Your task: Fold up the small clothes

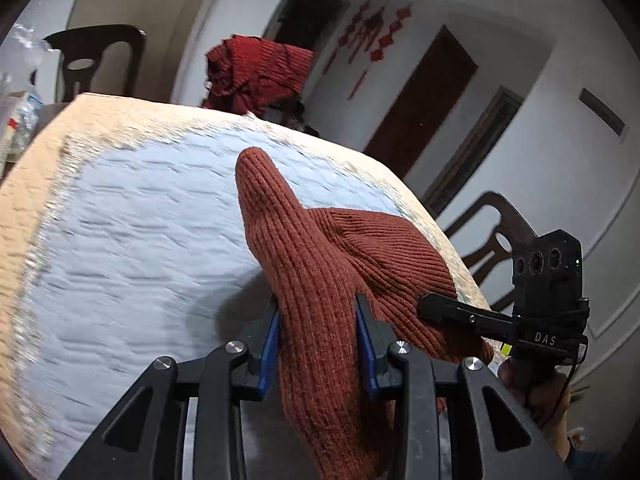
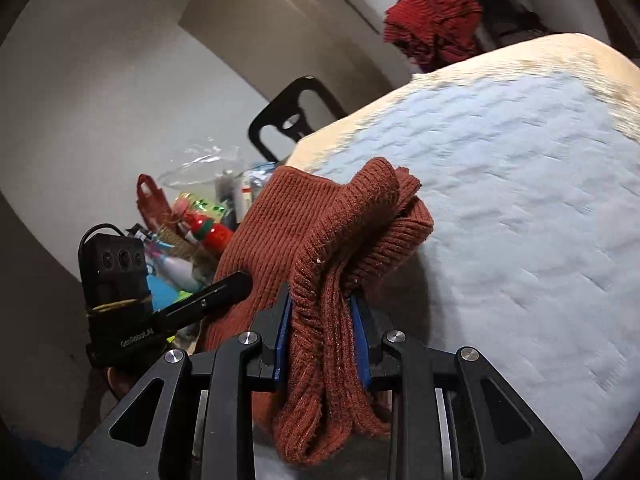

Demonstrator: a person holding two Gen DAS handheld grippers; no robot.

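A rust-brown ribbed knit garment [image 1: 340, 248] hangs between both grippers, lifted above the table's pale blue quilted cover [image 1: 140, 220]. My left gripper [image 1: 318, 332] is shut on one bunched end of it, and a fold sticks up past the blue pads. My right gripper [image 2: 320, 320] is shut on the other bunched end [image 2: 332, 240], which droops over the jaws. The right gripper also shows in the left wrist view [image 1: 440, 308] at the right. The left gripper shows in the right wrist view [image 2: 236, 284] at the left.
A dark red knit garment [image 1: 256, 72] is draped over something at the table's far side; it also shows in the right wrist view [image 2: 436, 20]. Dark wooden chairs [image 1: 96, 60] stand around the table. Bottles, bags and clutter [image 2: 192, 216] sit beside the table edge [image 2: 500, 56].
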